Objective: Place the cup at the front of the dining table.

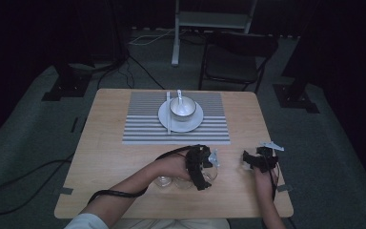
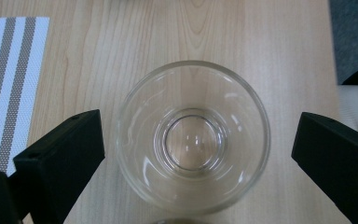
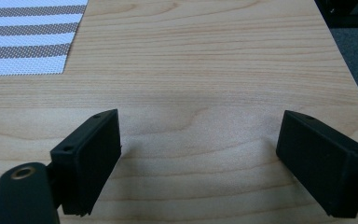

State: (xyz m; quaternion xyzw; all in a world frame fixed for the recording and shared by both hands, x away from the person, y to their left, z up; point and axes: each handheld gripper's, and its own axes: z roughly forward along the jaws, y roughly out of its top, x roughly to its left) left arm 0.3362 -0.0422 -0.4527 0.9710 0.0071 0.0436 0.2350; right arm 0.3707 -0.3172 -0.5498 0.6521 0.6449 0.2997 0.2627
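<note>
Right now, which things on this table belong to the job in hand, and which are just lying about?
In the job:
- clear drinking glass, between the open left gripper
- open right gripper, over bare wood

Lying about:
- striped grey placemat
- white plate, metal bowl

A bowl point(image 1: 182, 108) sits on a plate point(image 1: 196, 122) on the placemat point(image 1: 143, 124), behind the glasses point(image 1: 209, 174).

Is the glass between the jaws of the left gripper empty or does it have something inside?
Empty. In the left gripper view the glass stands upright on the table, and the wood grain shows clearly through its bottom and walls, with no liquid.
</note>
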